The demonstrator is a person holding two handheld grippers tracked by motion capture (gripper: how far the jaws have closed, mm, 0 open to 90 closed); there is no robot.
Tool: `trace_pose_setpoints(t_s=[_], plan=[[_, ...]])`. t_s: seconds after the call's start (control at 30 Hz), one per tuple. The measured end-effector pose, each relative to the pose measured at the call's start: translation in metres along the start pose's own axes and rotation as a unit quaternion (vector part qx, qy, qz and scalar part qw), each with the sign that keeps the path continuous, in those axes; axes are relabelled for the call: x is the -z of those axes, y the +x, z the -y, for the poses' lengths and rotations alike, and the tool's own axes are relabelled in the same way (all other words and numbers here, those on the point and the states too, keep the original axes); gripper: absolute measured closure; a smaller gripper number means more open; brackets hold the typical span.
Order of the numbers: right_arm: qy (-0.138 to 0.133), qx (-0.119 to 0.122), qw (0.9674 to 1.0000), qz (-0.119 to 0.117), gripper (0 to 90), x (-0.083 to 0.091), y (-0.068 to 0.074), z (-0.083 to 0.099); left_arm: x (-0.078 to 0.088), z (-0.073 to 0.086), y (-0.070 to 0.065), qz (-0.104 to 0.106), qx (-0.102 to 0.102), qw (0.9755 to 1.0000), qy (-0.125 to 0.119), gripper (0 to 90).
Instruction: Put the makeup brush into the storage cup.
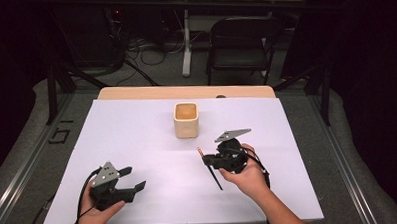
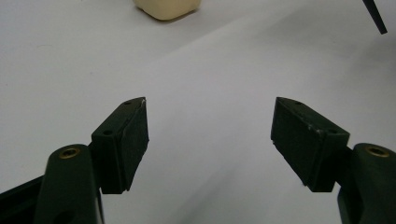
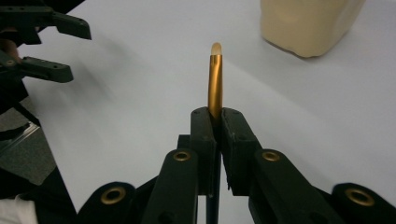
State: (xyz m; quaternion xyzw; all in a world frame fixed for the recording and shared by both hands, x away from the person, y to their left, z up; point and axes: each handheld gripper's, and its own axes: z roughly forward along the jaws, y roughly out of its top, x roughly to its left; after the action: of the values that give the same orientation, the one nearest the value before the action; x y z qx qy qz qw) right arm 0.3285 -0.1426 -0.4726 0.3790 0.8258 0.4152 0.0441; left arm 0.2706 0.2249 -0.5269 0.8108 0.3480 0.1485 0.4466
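The right hand (image 1: 245, 176) comes in from the bottom right of the high view, forearm angled up and to the left, palm wrapped around the body of the right gripper (image 1: 206, 160). That gripper points left across the white sheet (image 1: 137, 134), its grey plate tipped up toward the far side. Its jaws are pressed together on a thin black brush (image 1: 212, 170), which runs slanted through the grip: the dark handle trails down toward the person, the tip pokes up and away. In the right gripper view the brush (image 3: 215, 84) rises straight out from between the closed pads, a gold ferrule topped with a pale tip, clear of the paper. The cream cup (image 1: 186, 120) stands upright on the sheet, well beyond the gripper and a little to its left, near the middle of the far half; in the right gripper view it sits at upper right (image 3: 308, 25).

Over on the other side, the left hand (image 1: 97, 218) rests low at the near edge, holding the left gripper (image 1: 133, 178) aimed to the right. Its jaws stand wide apart with bare paper between the pads (image 2: 133, 144).
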Motion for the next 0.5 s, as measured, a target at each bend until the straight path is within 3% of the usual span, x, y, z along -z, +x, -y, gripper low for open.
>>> trace_pose_setpoints(t_s=[0.27,0.5], plan=[[-0.042,0.017,0.9989,-0.014,83.8,0.003,0.005,0.008,0.0,0.0,-0.002,0.008,0.002,0.9999,-0.007,28.9],[-0.092,0.027,0.9954,-0.008,83.8,0.005,0.007,0.014,-0.001,0.0,-0.003,0.014,0.001,0.9999,-0.008,30.2]])
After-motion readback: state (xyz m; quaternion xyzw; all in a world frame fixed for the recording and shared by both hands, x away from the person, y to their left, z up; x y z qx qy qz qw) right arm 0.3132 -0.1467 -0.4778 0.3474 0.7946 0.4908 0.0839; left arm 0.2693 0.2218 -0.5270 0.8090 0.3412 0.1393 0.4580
